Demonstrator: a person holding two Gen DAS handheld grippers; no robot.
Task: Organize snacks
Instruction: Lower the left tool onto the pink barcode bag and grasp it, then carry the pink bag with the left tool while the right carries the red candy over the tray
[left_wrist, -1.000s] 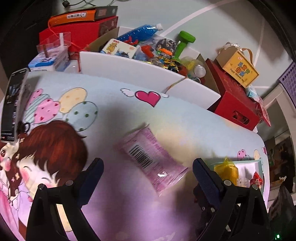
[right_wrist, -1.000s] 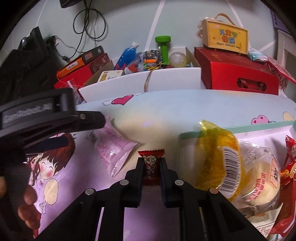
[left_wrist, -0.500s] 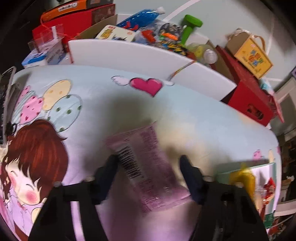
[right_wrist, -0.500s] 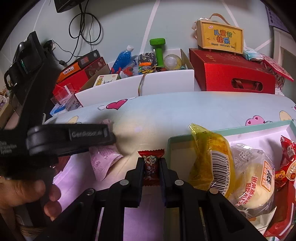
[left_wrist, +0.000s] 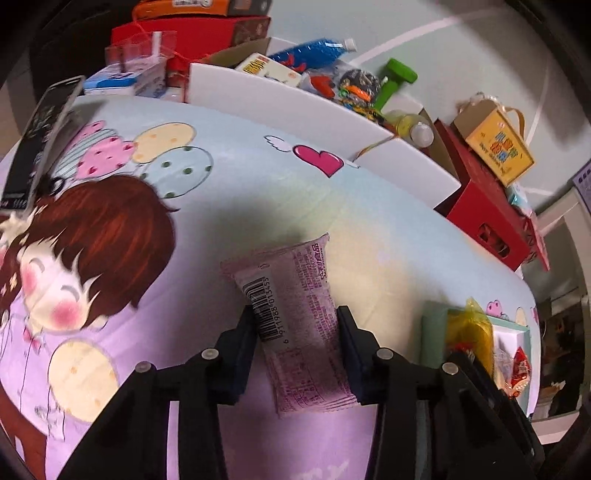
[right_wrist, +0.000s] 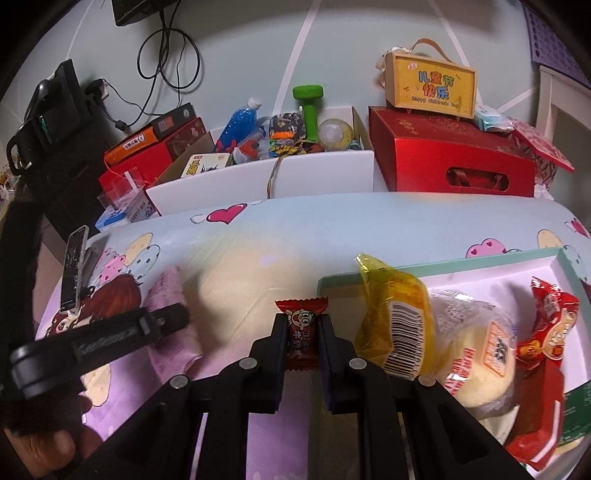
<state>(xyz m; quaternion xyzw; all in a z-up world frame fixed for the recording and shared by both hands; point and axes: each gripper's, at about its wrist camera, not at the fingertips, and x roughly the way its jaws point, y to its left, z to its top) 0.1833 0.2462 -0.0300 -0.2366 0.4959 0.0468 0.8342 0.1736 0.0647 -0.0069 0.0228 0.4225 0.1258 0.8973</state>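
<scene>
A pink snack packet (left_wrist: 291, 273) with a barcode lies on the cartoon-print tablecloth (left_wrist: 221, 192). My left gripper (left_wrist: 295, 317) is shut on its sides. My right gripper (right_wrist: 302, 332) is shut on a small red candy (right_wrist: 301, 308), held above the cloth just left of the teal-rimmed tray (right_wrist: 436, 264). In the tray lie a yellow packet (right_wrist: 395, 306), a wrapped bun (right_wrist: 472, 350) and red packets (right_wrist: 550, 325). The right wrist view also shows the left gripper's finger (right_wrist: 110, 332) over the pink packet (right_wrist: 168, 291).
A white box of toys and bottles (right_wrist: 321, 177) stands behind the table, with red boxes (right_wrist: 443, 155) and a yellow gift box (right_wrist: 430, 88) to its right. A phone (left_wrist: 40, 133) stands at the table's left edge. A hand (right_wrist: 40, 446) holds the left gripper.
My left gripper came down over the pink packet and closed from wide open onto its sides. The right gripper kept hold of the red candy and shifted slightly toward the tray.
</scene>
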